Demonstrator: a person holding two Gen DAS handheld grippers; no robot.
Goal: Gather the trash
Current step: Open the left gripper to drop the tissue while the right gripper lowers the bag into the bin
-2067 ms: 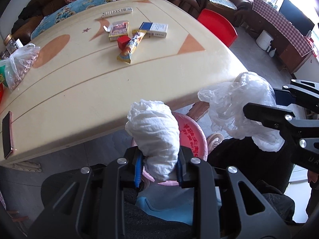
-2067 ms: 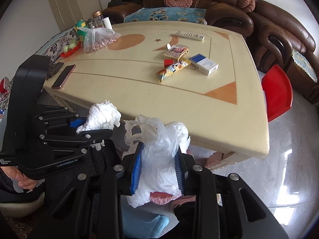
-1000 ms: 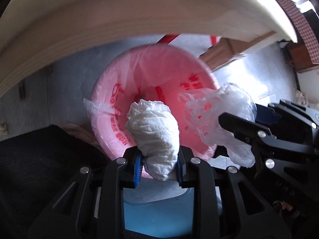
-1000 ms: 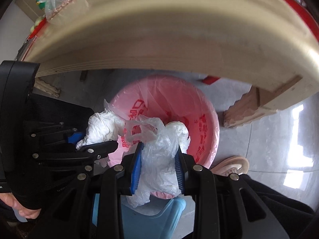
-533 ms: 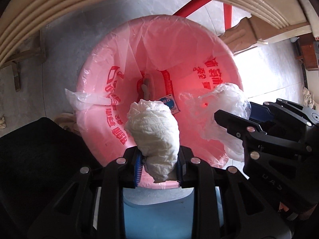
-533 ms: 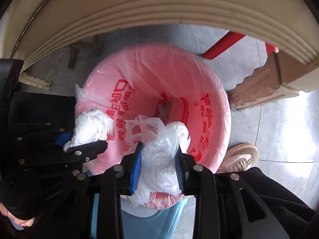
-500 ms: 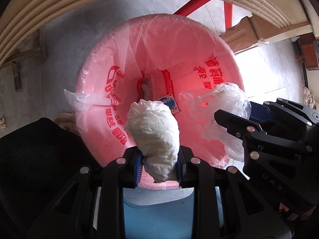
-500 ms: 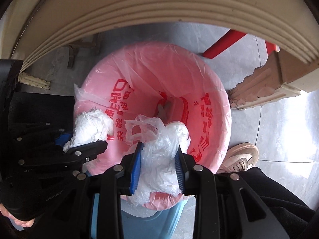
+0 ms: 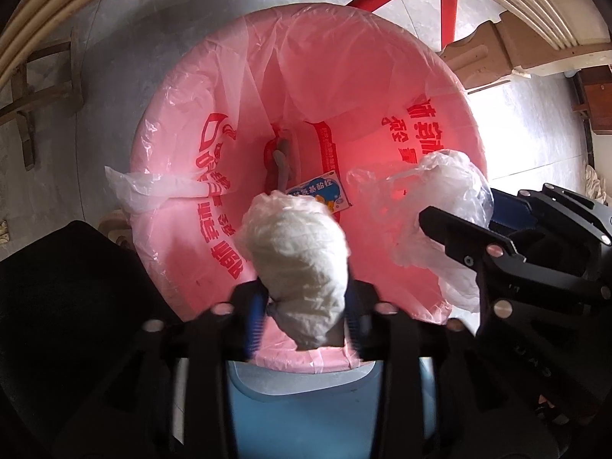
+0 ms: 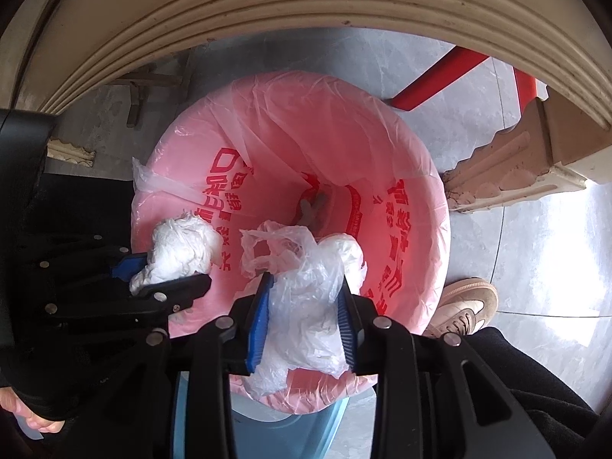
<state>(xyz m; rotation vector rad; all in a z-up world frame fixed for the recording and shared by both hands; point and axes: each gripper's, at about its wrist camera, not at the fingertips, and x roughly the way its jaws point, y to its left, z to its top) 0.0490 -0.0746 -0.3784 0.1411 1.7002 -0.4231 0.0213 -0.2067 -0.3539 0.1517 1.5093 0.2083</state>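
Grey tiled floor point(image 10: 528, 237) | round bin with pink plastic liner point(image 9: 382, 76) at 12 o'clock | left gripper point(image 9: 304, 315) jaws just opening around white crumpled tissue wad point(image 9: 298, 256) | right gripper point(image 10: 304, 315) jaws just opening around clear crumpled plastic bag point(image 10: 306, 298)

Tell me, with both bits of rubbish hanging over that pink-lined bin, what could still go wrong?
The left gripper has just been opening its jaws around the crumpled white paper wad. It hangs near the closer rim of the pink plastic-lined bin, so it might tumble outside.

The right gripper, its jaws also just opening, has the thin clear plastic bag between its blue pads. Such film could cling there or drift instead of dropping.
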